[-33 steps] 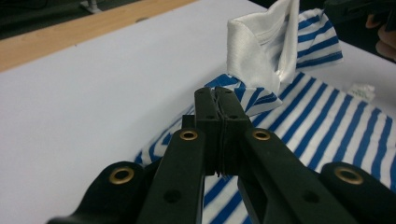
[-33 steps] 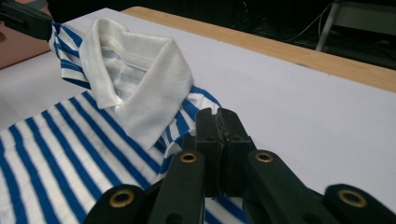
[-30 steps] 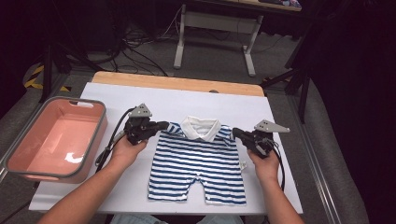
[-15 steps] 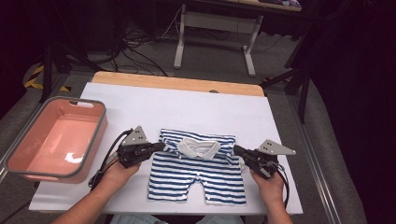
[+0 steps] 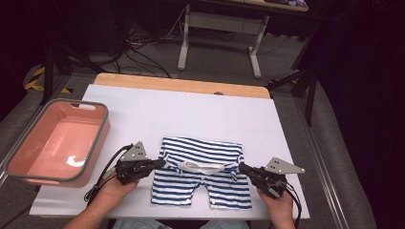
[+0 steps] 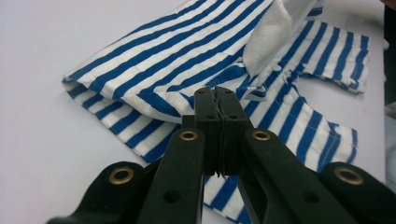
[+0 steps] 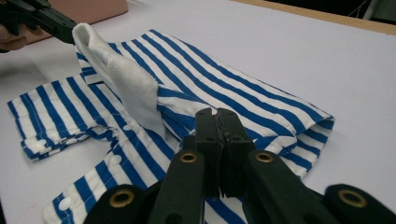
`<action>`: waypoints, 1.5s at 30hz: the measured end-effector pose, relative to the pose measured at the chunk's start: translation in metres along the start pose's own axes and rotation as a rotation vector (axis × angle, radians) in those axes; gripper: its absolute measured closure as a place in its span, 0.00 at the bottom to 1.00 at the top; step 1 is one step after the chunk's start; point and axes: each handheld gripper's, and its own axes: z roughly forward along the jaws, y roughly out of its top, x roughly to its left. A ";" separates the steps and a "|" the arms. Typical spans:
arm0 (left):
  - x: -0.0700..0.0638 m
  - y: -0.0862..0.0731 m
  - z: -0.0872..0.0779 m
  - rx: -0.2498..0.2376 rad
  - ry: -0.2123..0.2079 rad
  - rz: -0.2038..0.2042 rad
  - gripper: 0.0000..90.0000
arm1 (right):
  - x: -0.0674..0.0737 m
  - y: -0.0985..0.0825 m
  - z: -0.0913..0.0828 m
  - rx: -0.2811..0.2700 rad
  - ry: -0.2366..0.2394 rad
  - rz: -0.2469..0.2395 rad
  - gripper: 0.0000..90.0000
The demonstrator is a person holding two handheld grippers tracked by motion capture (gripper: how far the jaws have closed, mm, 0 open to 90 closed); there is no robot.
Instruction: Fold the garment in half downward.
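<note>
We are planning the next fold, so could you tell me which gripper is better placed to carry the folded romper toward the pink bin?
Probably left: the left gripper grips the romper on the side next to the pink bin.

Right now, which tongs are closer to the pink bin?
Left. The left tongs grip the striped baby suit at its side next to the pink bin; the right tongs grip the suit's far side, across from the bin.
</note>
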 end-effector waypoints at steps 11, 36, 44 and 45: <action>-0.011 -0.009 0.000 0.051 -0.040 0.009 0.99 | 0.005 -0.016 -0.009 0.019 0.029 0.033 0.98; 0.000 0.007 0.022 0.060 -0.113 -0.058 0.89 | 0.028 0.012 0.007 0.135 0.077 -0.071 0.86; -0.009 -0.005 0.040 0.200 -0.130 -0.027 0.93 | 0.027 -0.016 0.025 0.326 0.111 -0.113 0.85; -0.009 -0.007 0.042 0.204 -0.132 -0.025 0.93 | 0.027 -0.018 0.024 0.338 0.109 -0.118 0.85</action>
